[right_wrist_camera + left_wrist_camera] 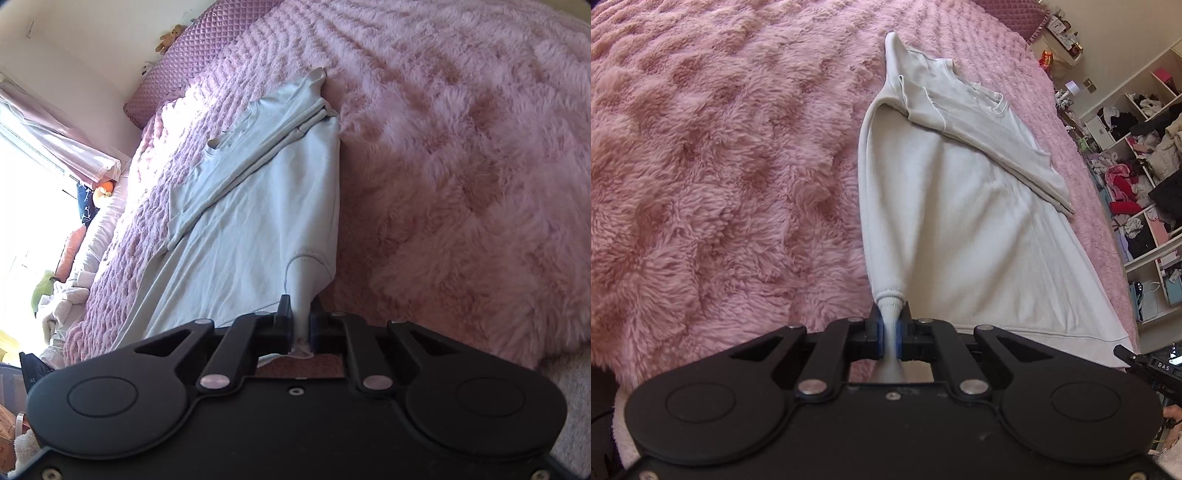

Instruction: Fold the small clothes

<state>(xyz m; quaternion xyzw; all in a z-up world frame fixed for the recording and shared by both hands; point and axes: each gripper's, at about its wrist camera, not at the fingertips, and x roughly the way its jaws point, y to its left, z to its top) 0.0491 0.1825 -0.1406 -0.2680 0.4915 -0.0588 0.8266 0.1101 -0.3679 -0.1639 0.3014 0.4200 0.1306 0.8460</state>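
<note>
A pale grey-white sweatshirt (975, 206) lies lengthwise on a fluffy pink blanket (720, 166), with one sleeve folded across its upper part. My left gripper (891, 317) is shut on the near left corner of the ribbed hem, which is lifted into a tight cone. In the right wrist view the same sweatshirt (258, 206) stretches away, and my right gripper (300, 314) is shut on its near right hem corner, pulled up off the blanket (461, 166). The fabric between the pads is bunched thin in both views.
Open shelves (1145, 177) crammed with clothes stand past the bed's right edge. A purple quilted headboard cushion (199, 55) lies at the far end, and a bright window with a pink curtain (55, 140) is at the left. Loose bedding (66, 299) is piled beside the bed.
</note>
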